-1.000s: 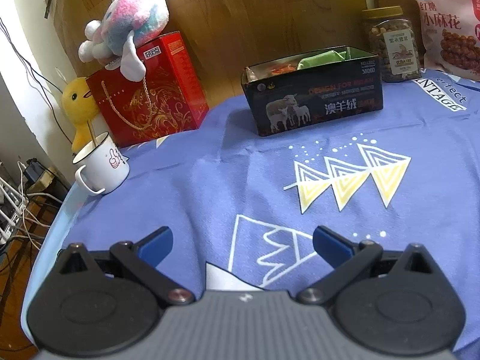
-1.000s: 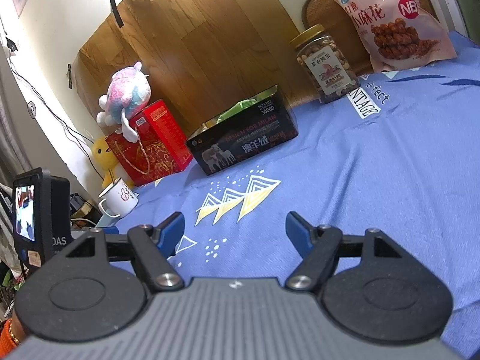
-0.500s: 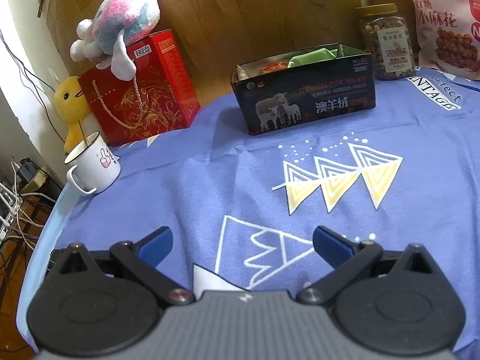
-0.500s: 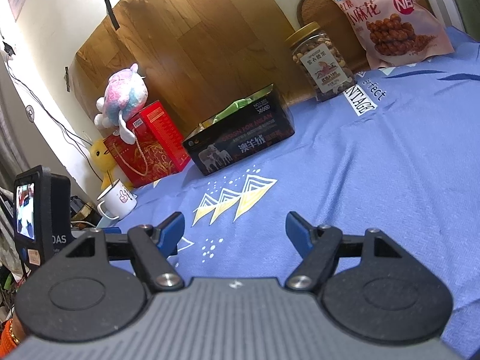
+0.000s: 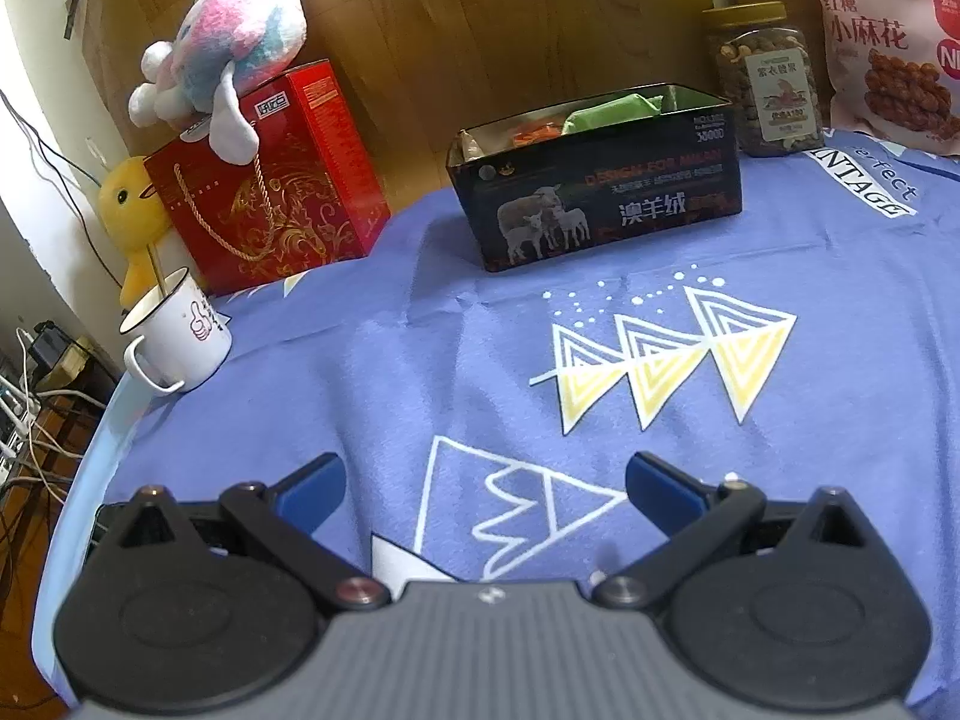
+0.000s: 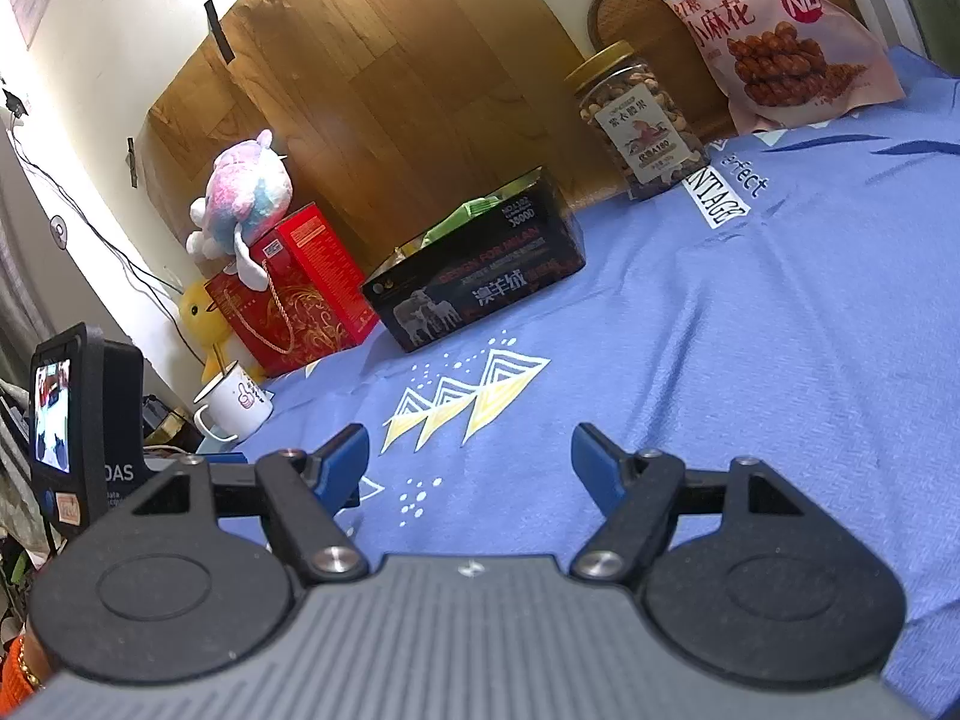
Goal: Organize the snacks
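A black open box [image 5: 606,192] with sheep printed on its side stands at the back of the blue tablecloth and holds green and orange snack packs [image 5: 612,111]. It also shows in the right wrist view [image 6: 480,288]. A nut jar [image 5: 765,99] [image 6: 639,120] and a pink bag of twisted snacks [image 5: 882,48] [image 6: 774,30] stand behind it to the right. My left gripper [image 5: 486,483] is open and empty, low over the cloth near the front. My right gripper [image 6: 468,462] is open and empty too.
A red gift box [image 5: 270,192] with a plush toy [image 5: 234,72] on top stands at the back left. A yellow duck toy [image 5: 135,216] and a white mug [image 5: 174,336] sit near the table's left edge. A wooden panel [image 5: 480,18] backs the table.
Both grippers stay open and empty. The views shift slightly; the box and jar drift a little in frame. Nothing on the table has moved.
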A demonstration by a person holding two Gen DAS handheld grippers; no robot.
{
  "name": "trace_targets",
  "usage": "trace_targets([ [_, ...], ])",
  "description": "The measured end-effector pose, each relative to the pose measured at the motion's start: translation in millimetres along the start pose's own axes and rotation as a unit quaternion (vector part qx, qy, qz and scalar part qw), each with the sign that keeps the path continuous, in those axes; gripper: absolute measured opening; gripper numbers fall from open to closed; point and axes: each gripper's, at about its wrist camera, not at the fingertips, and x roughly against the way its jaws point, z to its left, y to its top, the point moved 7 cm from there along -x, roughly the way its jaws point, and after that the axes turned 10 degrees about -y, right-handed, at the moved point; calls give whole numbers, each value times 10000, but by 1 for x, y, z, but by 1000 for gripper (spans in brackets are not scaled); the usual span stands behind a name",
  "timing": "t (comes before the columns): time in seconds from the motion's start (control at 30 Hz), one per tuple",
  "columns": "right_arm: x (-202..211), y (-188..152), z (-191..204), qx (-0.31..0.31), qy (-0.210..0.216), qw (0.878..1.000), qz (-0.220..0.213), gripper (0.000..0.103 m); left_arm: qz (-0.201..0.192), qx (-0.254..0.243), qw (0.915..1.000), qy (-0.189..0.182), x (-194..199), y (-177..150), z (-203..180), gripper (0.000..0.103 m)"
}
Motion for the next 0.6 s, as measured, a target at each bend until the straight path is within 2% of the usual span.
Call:
trace_targets([
  [0.6, -5, 0, -6, -82, -7, 10000, 31, 76, 79, -10, 9999, -122, -6, 3, -7, 103],
])
